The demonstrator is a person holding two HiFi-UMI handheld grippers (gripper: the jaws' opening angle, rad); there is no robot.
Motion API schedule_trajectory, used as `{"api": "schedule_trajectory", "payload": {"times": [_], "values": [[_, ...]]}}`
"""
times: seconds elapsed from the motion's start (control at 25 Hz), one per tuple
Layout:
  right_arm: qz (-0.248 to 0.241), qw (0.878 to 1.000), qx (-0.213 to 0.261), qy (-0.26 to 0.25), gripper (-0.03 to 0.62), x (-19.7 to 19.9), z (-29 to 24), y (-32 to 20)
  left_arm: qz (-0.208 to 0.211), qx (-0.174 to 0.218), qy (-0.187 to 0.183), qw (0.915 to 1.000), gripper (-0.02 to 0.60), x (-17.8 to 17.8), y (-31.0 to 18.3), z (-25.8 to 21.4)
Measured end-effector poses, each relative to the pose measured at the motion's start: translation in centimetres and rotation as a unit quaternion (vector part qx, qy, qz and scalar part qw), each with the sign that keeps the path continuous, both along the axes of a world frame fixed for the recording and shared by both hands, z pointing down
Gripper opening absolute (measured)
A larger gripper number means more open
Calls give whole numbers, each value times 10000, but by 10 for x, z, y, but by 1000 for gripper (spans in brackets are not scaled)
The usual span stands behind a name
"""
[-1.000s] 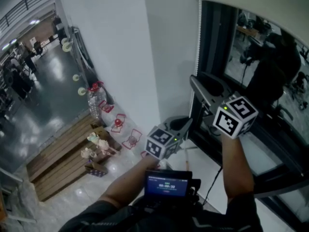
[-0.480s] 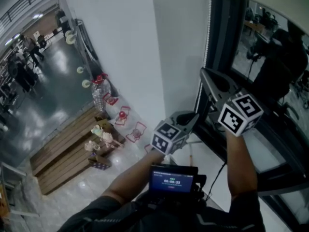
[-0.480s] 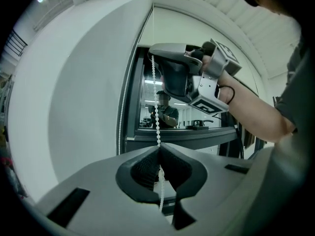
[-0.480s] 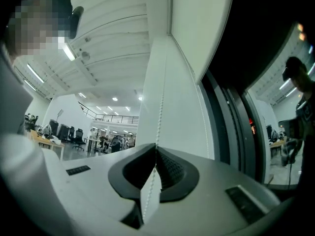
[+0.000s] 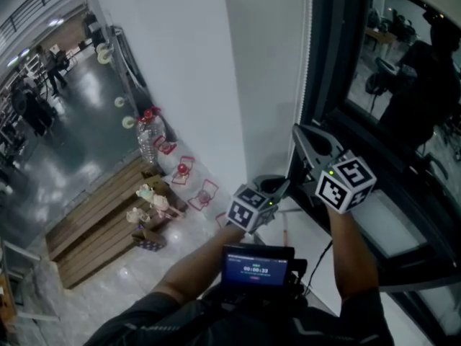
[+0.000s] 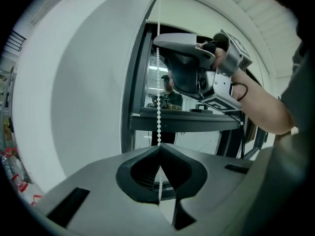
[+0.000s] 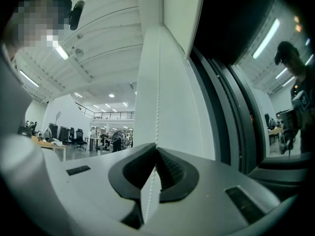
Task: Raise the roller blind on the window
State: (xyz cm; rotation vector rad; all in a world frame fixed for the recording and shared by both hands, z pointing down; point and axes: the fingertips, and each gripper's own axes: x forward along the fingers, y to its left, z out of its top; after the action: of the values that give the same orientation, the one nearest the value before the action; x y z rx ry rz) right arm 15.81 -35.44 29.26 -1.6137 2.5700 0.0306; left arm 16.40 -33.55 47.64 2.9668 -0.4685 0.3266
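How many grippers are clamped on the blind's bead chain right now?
2. The left gripper is shut on the bead chain lower down; the right gripper is shut on the same chain directly above it. Neither is hidden.

Beaded plastic cord (image 6: pixel 158 107), matt white wall (image 5: pixel 187 85), glossy floor (image 5: pixel 79 132)

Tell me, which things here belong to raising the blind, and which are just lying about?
Part of the job:
- bead chain
- left gripper and right gripper, both shut on the chain
- window

Just lying about:
- large bottle
- wooden pallet
- red wire frames on the floor
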Motion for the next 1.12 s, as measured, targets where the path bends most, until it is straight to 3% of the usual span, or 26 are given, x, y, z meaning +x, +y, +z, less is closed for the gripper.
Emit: {"api": "schedule_trajectory", "payload": {"times": [0.36, 0.52, 0.64, 0.76, 0.88, 1.12], "values": [[-84, 10000, 37, -30, 0, 5, 3, 0, 3, -153, 181, 9997, 6, -2, 2, 1], [-2, 10000, -27, -72, 0, 10, 2, -1, -202, -159, 164, 9995, 11, -16, -8, -1], [-3, 10000, 1, -65, 0, 13, 1, -1, -290, -177, 423, 9985, 74, -32, -13, -19], [13, 10000, -21, -79, 0, 12, 1, 0, -355, -112, 697, 9969, 91, -49, -12, -53], [-36, 10000, -32, -85, 0, 7, 3, 1, -312, 204, 1137, 9928, 90, -56, -5, -112], [-113, 9999, 1, -71, 0, 1, 3, 2, -93, 992, 1958, 9756, 91, -47, 0, -240]]}}
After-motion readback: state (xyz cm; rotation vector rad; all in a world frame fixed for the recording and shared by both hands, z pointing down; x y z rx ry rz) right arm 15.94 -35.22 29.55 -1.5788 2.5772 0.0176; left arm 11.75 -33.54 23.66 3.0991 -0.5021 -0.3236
